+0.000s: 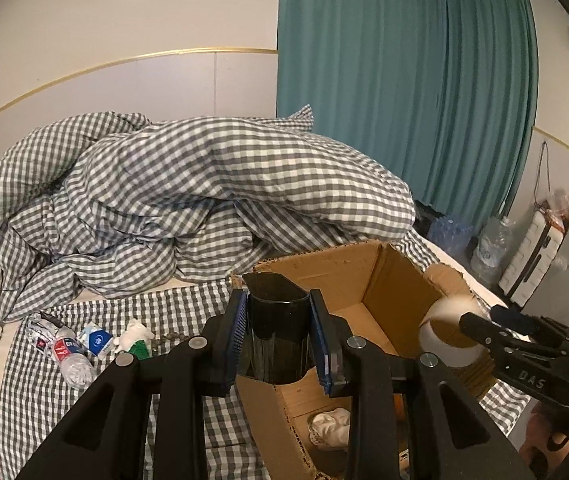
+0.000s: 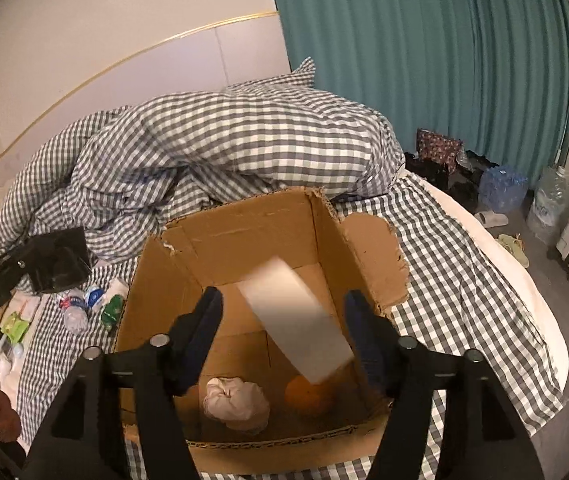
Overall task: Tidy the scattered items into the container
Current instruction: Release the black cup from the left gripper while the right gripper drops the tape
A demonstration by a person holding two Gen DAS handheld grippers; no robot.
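So there's a brown cardboard box (image 2: 252,224) sitting open on the bed, flaps torn and ragged. On its floor sit a crumpled white wad (image 2: 237,398) and an orange (image 2: 307,397), side by side. A white roll (image 2: 296,312) shows blurred above the box opening. A dark, see-through black cup (image 1: 276,336) is upright over the box's left edge. Left of the box, on the bed, a small plastic bottle (image 1: 71,356) lies on its side among a few small packets (image 1: 96,338).

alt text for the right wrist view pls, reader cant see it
The open right gripper hangs over a cardboard box on a checked bed, with a blurred white roll in the air between its fingers. Inside the box lie a white bundle and an orange.
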